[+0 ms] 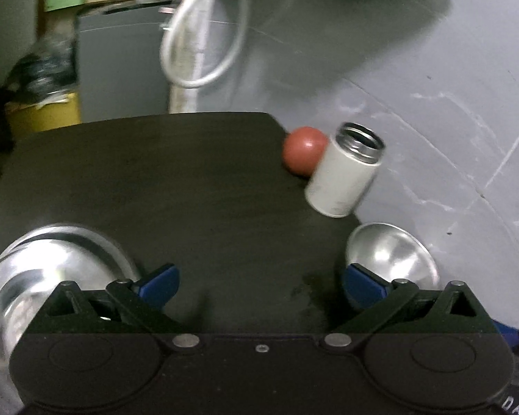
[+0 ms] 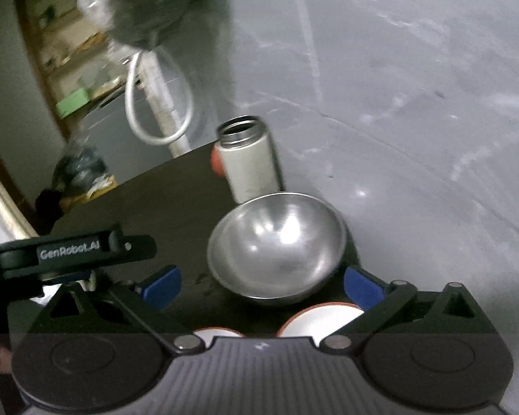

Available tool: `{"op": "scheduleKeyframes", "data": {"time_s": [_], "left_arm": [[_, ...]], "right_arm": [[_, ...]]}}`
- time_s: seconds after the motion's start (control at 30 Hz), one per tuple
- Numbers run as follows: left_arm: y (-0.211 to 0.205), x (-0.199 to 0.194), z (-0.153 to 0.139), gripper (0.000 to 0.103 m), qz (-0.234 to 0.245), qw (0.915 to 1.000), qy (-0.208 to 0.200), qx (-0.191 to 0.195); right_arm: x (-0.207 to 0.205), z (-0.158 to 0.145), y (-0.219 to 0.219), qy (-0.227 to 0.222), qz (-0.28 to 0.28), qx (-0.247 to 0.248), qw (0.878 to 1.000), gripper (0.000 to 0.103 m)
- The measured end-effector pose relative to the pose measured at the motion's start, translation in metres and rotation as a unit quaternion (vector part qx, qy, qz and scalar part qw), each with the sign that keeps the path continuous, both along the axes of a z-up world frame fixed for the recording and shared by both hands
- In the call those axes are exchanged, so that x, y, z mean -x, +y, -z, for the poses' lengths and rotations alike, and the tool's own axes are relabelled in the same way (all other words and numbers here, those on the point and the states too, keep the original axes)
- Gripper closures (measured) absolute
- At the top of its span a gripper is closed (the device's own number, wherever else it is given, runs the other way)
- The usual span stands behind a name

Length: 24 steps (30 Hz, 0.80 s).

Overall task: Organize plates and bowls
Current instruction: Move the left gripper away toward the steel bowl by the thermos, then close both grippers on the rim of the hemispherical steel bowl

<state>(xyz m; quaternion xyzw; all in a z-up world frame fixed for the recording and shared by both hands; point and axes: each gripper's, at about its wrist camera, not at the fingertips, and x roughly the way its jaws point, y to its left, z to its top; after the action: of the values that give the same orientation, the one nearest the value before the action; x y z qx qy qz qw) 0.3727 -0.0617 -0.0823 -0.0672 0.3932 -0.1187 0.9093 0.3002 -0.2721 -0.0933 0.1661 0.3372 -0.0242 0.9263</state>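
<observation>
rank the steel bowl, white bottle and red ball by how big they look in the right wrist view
1. steel bowl, largest, though it sits nearest the camera
2. white bottle
3. red ball, smallest, but mostly hidden behind the bottle, so its true size is unsure

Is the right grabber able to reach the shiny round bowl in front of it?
Probably yes. The right gripper is open, the steel bowl sits just ahead between its fingers, and nothing blocks it.

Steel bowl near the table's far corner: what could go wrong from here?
The steel bowl sits close to the table edge, so a nudge from the open right gripper might push it off. The uncapped white flask right behind it could get knocked over.
</observation>
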Motion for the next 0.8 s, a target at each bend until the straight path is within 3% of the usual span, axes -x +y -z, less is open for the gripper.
{"op": "scheduleKeyframes", "data": {"time_s": [0.2, 0.53, 0.63, 0.8], "left_arm": [[-0.023, -0.030, 0.004, 0.001, 0.063, 0.9980, 0.006, -0.005], [-0.046, -0.059, 0.027, 0.003, 0.106, 0.9931, 0.049, -0.012], [-0.053, -0.063, 0.034, 0.008, 0.114, 0.9916, 0.060, -0.017], [-0.061, -0.066, 0.044, 0.029, 0.120, 0.9888, 0.087, -0.018]], "right_arm": [[0.002, 0.011, -0.012, -0.008, 0.061, -0.022, 0.998, 0.002], [-0.017, 0.033, -0.024, 0.025, 0.083, -0.031, 0.996, 0.021], [-0.023, 0.036, -0.025, 0.034, 0.083, -0.030, 0.996, 0.030], [-0.033, 0.042, -0.023, 0.048, 0.075, -0.024, 0.996, 0.046]]}}
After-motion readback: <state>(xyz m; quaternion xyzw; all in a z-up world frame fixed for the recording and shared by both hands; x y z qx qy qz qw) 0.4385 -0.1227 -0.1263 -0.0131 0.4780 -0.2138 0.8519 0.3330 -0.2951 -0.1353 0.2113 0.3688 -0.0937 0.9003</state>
